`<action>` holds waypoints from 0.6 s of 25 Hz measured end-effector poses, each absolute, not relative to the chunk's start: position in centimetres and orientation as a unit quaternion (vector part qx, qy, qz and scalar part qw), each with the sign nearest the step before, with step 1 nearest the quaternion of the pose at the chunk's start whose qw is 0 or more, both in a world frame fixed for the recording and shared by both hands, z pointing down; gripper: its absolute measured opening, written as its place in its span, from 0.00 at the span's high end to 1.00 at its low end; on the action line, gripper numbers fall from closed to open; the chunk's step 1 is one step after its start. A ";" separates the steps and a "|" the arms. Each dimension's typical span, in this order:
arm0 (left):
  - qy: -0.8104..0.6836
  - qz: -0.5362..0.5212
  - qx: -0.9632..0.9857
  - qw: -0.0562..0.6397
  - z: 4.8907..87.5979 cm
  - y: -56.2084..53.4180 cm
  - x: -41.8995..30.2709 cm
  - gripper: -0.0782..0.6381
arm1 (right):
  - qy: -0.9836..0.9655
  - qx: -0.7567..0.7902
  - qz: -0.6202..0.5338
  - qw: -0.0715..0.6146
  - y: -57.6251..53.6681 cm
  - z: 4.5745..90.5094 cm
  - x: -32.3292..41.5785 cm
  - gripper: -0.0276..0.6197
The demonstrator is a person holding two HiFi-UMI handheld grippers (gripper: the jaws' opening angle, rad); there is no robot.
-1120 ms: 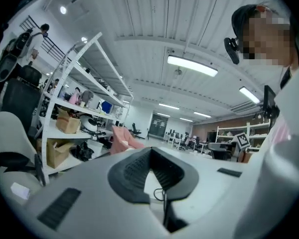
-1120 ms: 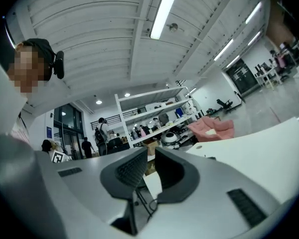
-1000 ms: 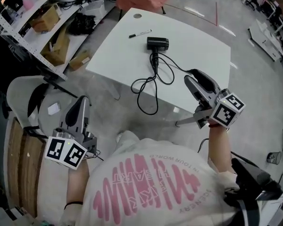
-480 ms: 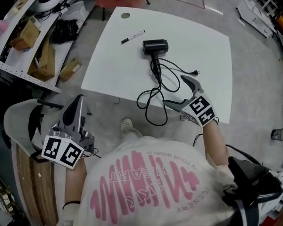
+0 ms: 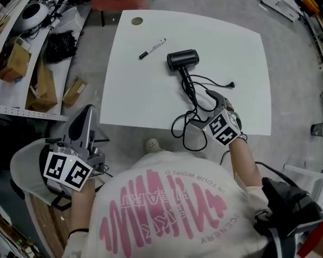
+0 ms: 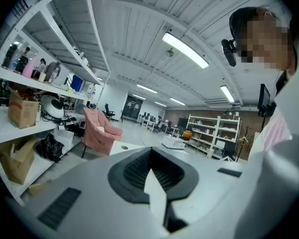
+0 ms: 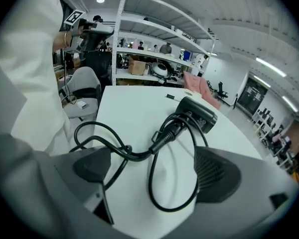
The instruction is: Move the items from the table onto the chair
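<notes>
Black hair dryer (image 5: 182, 59) lies on the white table (image 5: 140, 95) near a marker (image 5: 152, 48). Our right gripper (image 5: 203, 110) has just been opening its jaws; they straddle the cord (image 5: 191, 90) without pinching it. Our left gripper (image 5: 88, 112) is closed on nothing, near the chair (image 5: 21, 163).

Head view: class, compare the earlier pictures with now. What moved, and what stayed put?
The right gripper came down to the table over the black cable, its jaws just opening wide; the cable lies between them, ungripped. The hair dryer and marker stayed put; the left gripper stayed shut.
</notes>
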State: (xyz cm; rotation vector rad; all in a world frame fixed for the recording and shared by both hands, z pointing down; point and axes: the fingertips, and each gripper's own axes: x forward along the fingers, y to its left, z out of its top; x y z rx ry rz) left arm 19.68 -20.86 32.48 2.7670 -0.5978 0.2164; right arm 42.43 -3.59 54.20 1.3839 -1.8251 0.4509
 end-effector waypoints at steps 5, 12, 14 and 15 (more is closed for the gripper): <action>-0.164 0.087 0.970 0.156 33.0 -21.9 21.0 0.88 | -0.718 0.550 0.189 0.382 -4.8 53.4 41.9 0.16; -0.149 0.098 0.968 0.176 34.4 -22.4 22.1 0.88 | -0.735 0.513 0.255 0.363 -5.3 53.1 41.1 0.16; -0.158 0.093 0.966 0.182 34.2 -22.7 22.2 0.88 | -0.739 0.518 0.259 0.344 -5.4 51.9 41.6 0.16; -0.163 0.090 0.965 0.184 34.1 -22.8 22.2 0.88 | -0.738 0.533 0.259 0.323 -5.9 51.1 42.3 0.16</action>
